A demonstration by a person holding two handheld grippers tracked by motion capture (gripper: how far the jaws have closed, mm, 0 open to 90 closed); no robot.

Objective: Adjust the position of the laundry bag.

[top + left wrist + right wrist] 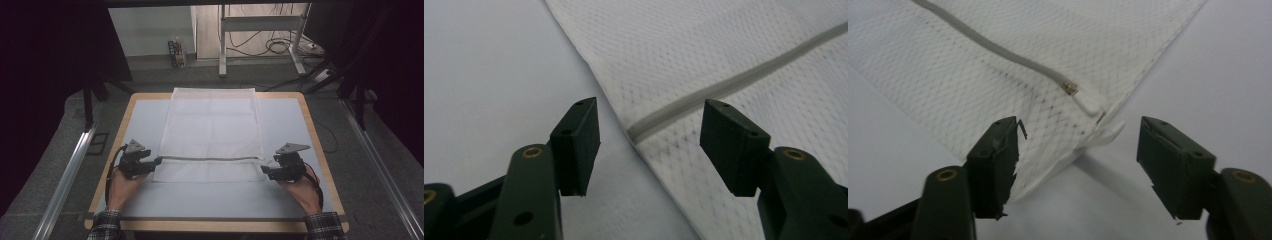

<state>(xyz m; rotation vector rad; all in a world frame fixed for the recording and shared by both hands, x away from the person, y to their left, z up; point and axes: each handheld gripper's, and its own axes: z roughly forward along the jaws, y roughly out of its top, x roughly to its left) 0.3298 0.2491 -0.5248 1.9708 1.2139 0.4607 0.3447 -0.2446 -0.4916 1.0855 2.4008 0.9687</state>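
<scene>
Reaching both jaws, spread, we flank the mesh bag's (210, 130) near corners: left gripper (156, 162), right gripper (265, 172).

The person wears checked sleeves (106, 223). Each hand holds a black gripper: the left gripper (159, 161) and the right gripper (263, 170). Each has a grey three-cornered plate (136, 146) on top, a black cable (110, 167), flat square pads and brass-coloured screws (532, 151).

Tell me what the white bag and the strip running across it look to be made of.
White mesh laundry-type bag: looks like thin synthetic netting, matte; its open woven holes show in both gripper views. Grey zipper strip: seemingly fabric tape with a smooth white, probably plastic, pull tab and a small brass-coloured slider, likely metal.
</scene>
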